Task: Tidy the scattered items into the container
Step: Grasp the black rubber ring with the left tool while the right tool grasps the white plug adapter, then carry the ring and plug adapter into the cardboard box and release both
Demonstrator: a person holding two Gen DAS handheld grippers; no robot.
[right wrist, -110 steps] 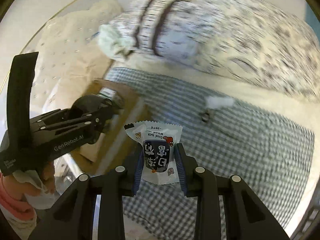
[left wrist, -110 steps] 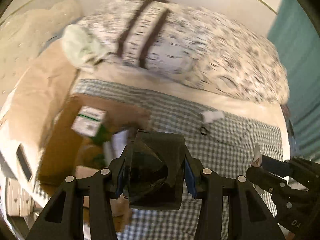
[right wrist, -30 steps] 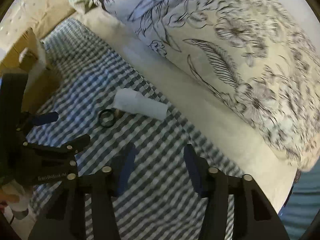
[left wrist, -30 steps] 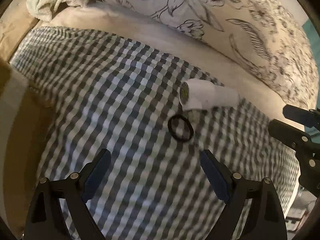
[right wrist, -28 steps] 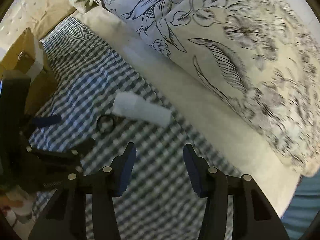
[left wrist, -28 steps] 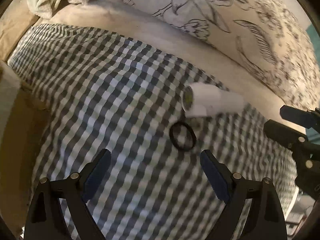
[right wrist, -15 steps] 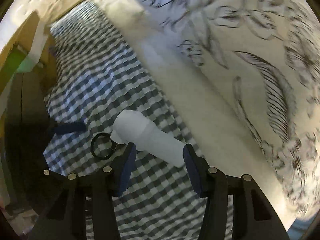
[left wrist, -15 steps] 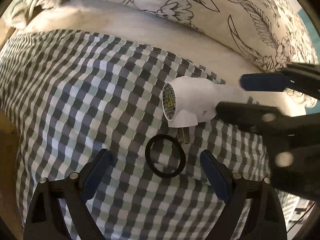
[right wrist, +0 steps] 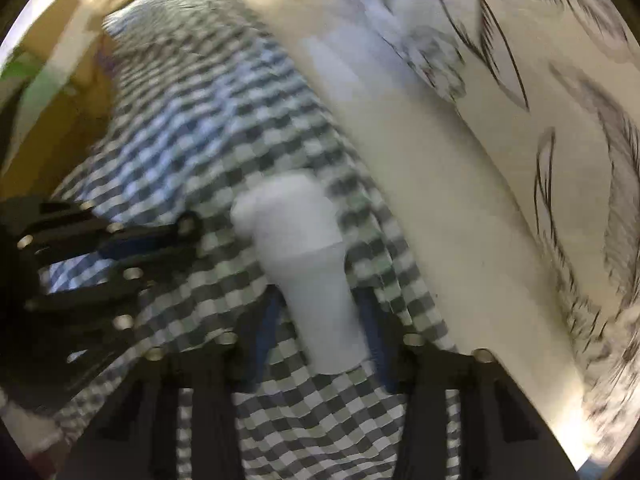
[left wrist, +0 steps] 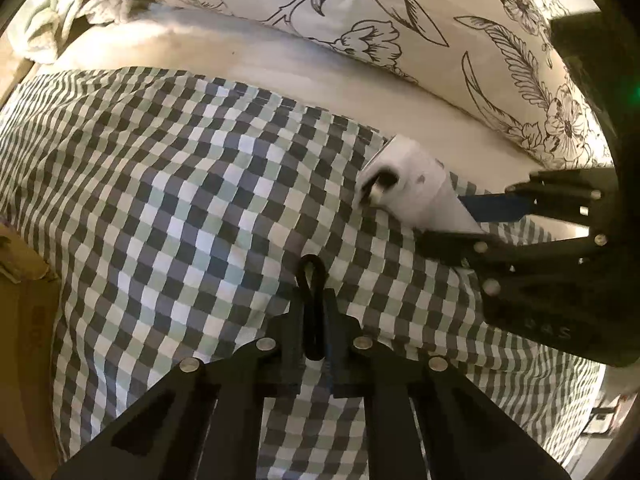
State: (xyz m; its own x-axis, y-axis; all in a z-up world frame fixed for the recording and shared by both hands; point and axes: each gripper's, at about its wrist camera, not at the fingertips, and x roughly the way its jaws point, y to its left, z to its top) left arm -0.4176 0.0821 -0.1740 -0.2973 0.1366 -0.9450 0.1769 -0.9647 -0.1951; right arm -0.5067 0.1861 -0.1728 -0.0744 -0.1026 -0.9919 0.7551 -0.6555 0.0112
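Note:
A black hair tie is squeezed flat between the fingers of my left gripper, just above the checkered cloth. A white plug adapter lies on the cloth to the right, with my right gripper around its narrow end. In the right wrist view the adapter sits between my right gripper's blue pads, which press on its body. The left gripper shows at the left there. The cardboard box is at the left edge.
A floral duvet lies bunched behind the cloth, with a cream sheet between them. A pale green towel sits at the far left. The box edge also shows in the right wrist view.
Both grippers came down from open. The left one closed on the hair tie, squeezing it flat. The right one closed around the white adapter.

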